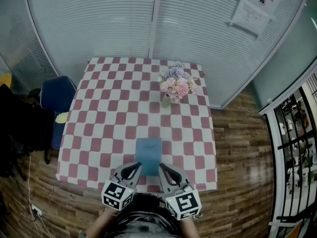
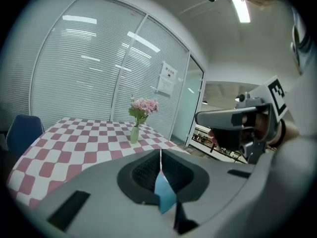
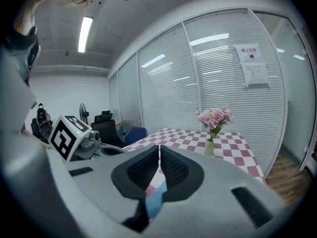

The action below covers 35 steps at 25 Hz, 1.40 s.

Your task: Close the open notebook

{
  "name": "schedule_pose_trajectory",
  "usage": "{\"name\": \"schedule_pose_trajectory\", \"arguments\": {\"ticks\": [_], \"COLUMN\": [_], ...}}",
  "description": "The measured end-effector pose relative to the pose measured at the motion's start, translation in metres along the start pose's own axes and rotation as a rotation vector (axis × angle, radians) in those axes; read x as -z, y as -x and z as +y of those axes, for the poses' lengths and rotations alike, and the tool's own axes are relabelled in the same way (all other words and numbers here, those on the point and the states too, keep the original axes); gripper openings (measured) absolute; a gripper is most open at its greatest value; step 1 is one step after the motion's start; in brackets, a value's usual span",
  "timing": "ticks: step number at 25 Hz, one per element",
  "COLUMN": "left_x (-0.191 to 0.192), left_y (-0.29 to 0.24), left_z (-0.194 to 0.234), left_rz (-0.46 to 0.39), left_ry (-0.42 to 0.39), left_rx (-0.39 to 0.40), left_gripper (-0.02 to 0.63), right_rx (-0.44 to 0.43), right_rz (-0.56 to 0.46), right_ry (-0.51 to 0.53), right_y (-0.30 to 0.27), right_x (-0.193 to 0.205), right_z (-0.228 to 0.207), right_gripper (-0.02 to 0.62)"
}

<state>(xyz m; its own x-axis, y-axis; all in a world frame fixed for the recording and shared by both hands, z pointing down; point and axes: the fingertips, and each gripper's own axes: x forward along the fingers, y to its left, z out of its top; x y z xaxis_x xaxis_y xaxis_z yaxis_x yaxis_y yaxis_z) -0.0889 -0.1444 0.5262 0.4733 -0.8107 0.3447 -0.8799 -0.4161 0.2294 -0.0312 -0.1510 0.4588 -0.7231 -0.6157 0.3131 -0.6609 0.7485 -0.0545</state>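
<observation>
- Notebook (image 1: 148, 155): lies flat on the desk (image 1: 99, 133) near its front edge, just ahead of both grippers. It shows as a single blue rectangle with no spread pages, so I judge it already closed and the task essentially complete.
- Left gripper (image 1: 132, 170): jaws pressed together, pads meeting along a thin line with nothing between them. A sliver of blue shows below the pads in its own view. I read it as the notebook on the desk beyond, not a held item.
- Right gripper (image 1: 166, 170): jaws likewise drawn together to a hairline slit, nothing gripped. Checked cloth and blue cover show through the gap beneath.
- Placement: both grippers sit side by side at the near edge, apart from the cover and angled slightly down, which suits hands that have finished the work.
- Surroundings: a vase of flowers (image 1: 174, 86) stands well beyond the notebook and a blue chair (image 1: 56, 95) is at the desk's left side. Neither obstructs anything.
- Risk: low. The cover lies flat with no visible lift, though its spine side cannot be made out.
</observation>
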Motion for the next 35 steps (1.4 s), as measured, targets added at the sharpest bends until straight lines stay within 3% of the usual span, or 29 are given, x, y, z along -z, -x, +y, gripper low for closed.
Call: {"name": "schedule_pose_trajectory", "arguments": {"ticks": [12, 19, 35], "left_x": [-0.058, -0.109, -0.164], "left_y": [0.018, 0.032, 0.052], "left_z": [-0.014, -0.016, -0.036], "left_rz": [-0.121, -0.208, -0.338], "left_ry": [-0.073, -0.100, -0.177], "left_rx": [0.014, -0.017, -0.033], "left_gripper": [0.012, 0.012, 0.012], "right_rx": [-0.041, -0.053, -0.096], "right_rz": [-0.078, -0.156, -0.308], "right_ry": [0.008, 0.034, 0.109], "right_y": [-0.010, -0.007, 0.014], "right_x": [-0.029, -0.057, -0.117], "right_z": [0.013, 0.013, 0.018], "right_gripper": [0.005, 0.005, 0.005]}}
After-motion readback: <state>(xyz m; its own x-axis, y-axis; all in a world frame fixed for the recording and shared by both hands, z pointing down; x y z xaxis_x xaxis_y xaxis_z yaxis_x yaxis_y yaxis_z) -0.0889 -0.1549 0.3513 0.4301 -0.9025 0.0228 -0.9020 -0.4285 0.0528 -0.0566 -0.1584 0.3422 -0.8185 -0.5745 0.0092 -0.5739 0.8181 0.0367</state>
